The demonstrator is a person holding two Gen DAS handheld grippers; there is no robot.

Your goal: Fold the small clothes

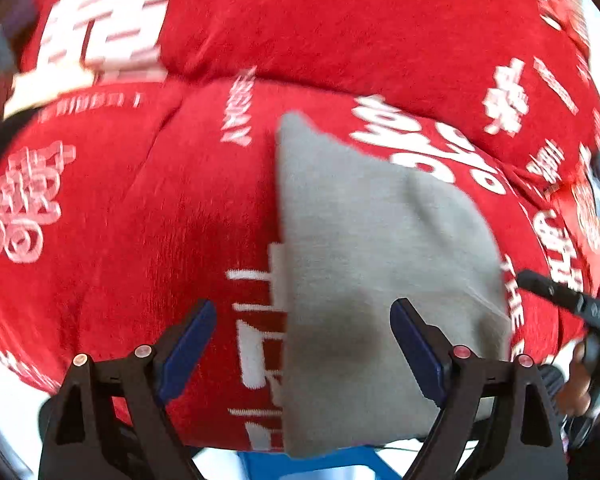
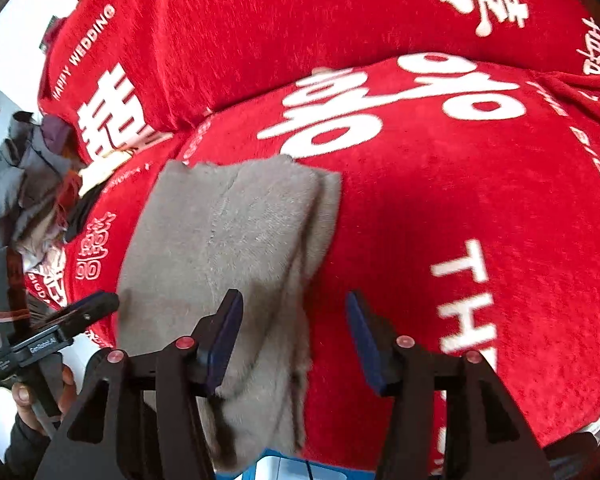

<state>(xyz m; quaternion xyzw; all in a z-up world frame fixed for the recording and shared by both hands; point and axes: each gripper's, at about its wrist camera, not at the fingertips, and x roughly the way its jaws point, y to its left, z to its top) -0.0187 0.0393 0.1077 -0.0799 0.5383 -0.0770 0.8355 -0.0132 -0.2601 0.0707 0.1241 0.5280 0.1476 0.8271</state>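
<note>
A small grey garment (image 1: pixel 364 264) lies folded on a red blanket with white lettering (image 1: pixel 140 216). My left gripper (image 1: pixel 304 344) is open just above its near left edge, with the right finger over the cloth. In the right wrist view the grey garment (image 2: pixel 236 240) lies left of centre, its right edge bunched in folds. My right gripper (image 2: pixel 294 340) is open over that right edge, holding nothing. The left gripper (image 2: pixel 80 312) shows at the garment's left side, and the right gripper's finger (image 1: pixel 560 296) shows at its right side.
The red blanket (image 2: pixel 440 200) covers a stepped, cushioned surface that rises behind the garment. A pile of grey and dark clothes (image 2: pixel 28 184) lies at the far left. A blue object (image 1: pixel 320 464) sits below the blanket's near edge.
</note>
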